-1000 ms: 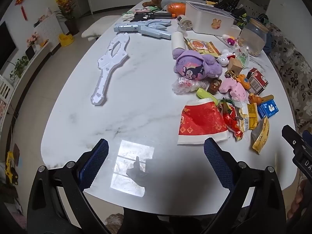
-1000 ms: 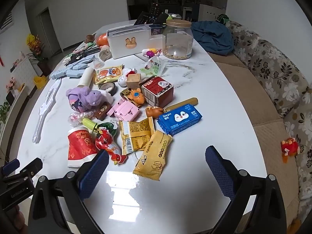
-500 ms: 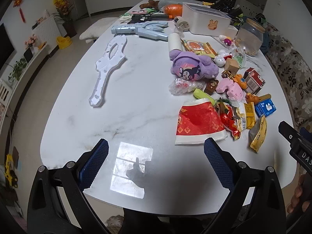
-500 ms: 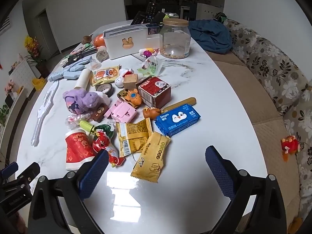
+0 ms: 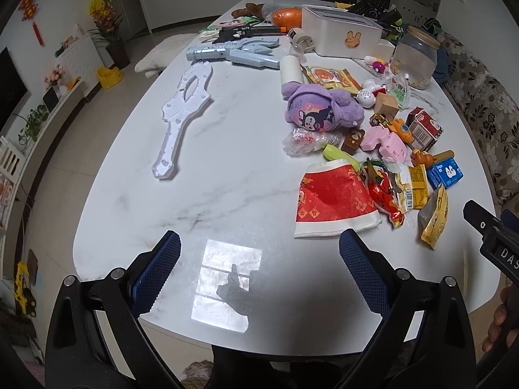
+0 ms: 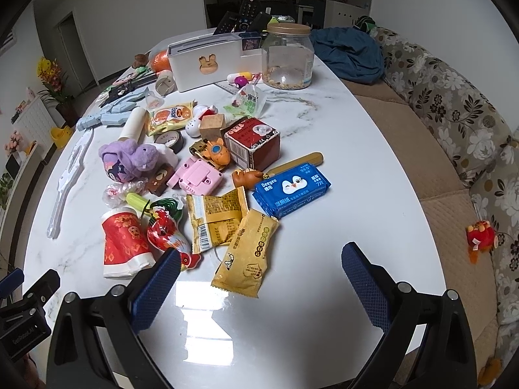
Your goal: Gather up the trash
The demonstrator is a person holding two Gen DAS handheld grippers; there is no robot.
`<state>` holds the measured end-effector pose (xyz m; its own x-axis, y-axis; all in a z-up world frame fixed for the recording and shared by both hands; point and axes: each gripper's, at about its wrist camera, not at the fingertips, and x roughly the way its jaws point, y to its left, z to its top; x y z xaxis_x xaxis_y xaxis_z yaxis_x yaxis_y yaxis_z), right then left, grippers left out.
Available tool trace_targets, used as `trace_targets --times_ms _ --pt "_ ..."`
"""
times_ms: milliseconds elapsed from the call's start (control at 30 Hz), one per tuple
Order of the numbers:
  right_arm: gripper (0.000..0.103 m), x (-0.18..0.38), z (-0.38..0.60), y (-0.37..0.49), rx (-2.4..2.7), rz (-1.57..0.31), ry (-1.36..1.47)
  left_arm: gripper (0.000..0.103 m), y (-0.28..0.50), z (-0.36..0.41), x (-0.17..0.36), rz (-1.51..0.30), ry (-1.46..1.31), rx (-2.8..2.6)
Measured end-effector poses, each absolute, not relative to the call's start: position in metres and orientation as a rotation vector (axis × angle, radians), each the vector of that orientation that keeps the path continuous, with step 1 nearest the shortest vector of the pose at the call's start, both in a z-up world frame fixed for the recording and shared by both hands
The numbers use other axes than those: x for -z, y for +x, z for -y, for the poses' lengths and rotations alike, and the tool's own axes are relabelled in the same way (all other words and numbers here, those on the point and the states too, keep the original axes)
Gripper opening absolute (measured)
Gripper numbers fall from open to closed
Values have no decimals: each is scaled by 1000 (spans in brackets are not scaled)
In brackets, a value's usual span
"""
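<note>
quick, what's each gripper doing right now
Left gripper: open, holding nothing, above the white table.
Right gripper: open, holding nothing, near the yellow snack packet.

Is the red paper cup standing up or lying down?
Lying down. The red paper cup rests on its side on the table, flattened, its white rim toward the left gripper.

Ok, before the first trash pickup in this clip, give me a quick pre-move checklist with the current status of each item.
1. Right tool open and empty: ok, fingers spread wide.
2. Left tool open and empty: ok.
3. A trash item near the right tool: ok, the yellow snack wrapper lies flat just ahead of it.
4. Wrapper free of other items: not ok, its far end overlaps the torn yellow packet.
5. Table bare on the wrapper's right side: ok.
6. Bin for the trash located: cannot tell, none shows in either view.
</note>
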<state>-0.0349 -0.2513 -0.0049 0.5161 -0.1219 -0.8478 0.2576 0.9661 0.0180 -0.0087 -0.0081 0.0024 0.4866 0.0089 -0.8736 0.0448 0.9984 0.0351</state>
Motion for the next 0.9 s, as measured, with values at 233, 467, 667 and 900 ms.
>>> trace_targets --times_ms 233,467,667,900 --pt "98 7 248 -35 218 -1016 143 96 -6 5 0 -1073 38 12" --pt "98 10 244 -34 211 -1024 129 96 -5 3 3 -1085 32 1" --pt "98 11 242 -32 213 -1027 94 96 -4 1 5 -1093 26 -7" --pt "98 13 241 -31 208 -1037 97 96 -6 0 6 -1098 23 -8"
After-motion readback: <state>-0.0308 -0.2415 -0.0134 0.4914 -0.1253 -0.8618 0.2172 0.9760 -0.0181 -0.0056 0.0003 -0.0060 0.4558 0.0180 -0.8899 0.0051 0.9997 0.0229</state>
